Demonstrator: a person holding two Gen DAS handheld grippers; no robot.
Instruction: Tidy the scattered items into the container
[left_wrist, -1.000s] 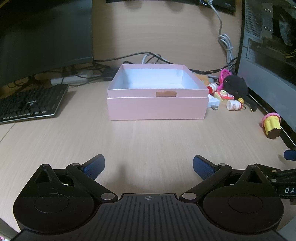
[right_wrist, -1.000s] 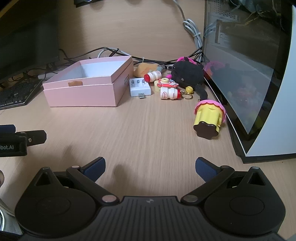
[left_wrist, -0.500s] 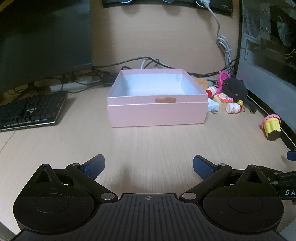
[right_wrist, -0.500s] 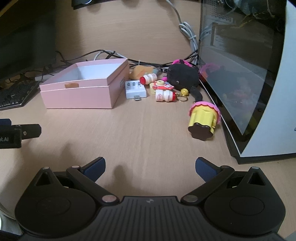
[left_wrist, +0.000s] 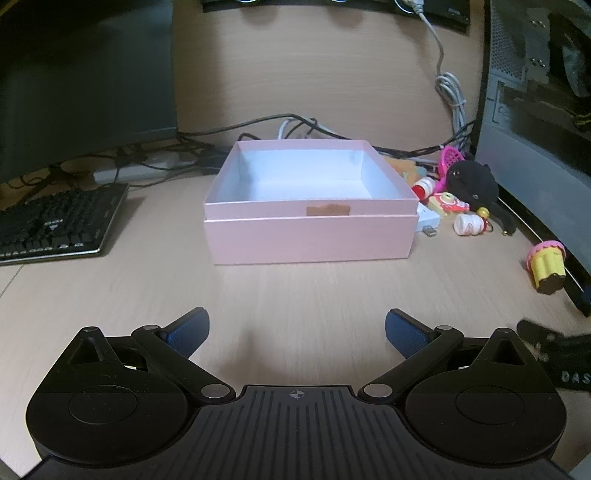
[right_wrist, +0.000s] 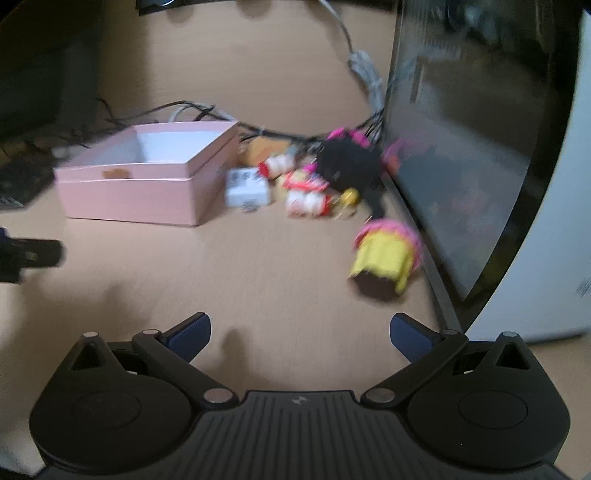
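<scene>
An open pink box (left_wrist: 310, 236) with a white inside sits mid-desk, and nothing shows inside it; the blurred right wrist view has the pink box (right_wrist: 133, 192) at left. Right of it lie scattered toys: a black plush (left_wrist: 471, 181), small white-and-red bottles (left_wrist: 468, 224), a white adapter (right_wrist: 245, 188) and a yellow-and-pink cupcake toy (left_wrist: 546, 264). That cupcake toy (right_wrist: 384, 254) lies ahead and right of my right gripper (right_wrist: 299, 332), which is open with nothing in it. My left gripper (left_wrist: 295, 332) is open too, well short of the box.
A black keyboard (left_wrist: 55, 221) lies at left under a dark monitor (left_wrist: 81, 74). Cables (left_wrist: 295, 123) run behind the box. A computer case (left_wrist: 543, 92) with a glass side panel (right_wrist: 461, 147) bounds the right side. Bare wooden desk lies between grippers and box.
Both grippers have pulled back and risen a little, so the box and toys look smaller and farther. The right wrist view is now motion-blurred. Both grippers stay open.
</scene>
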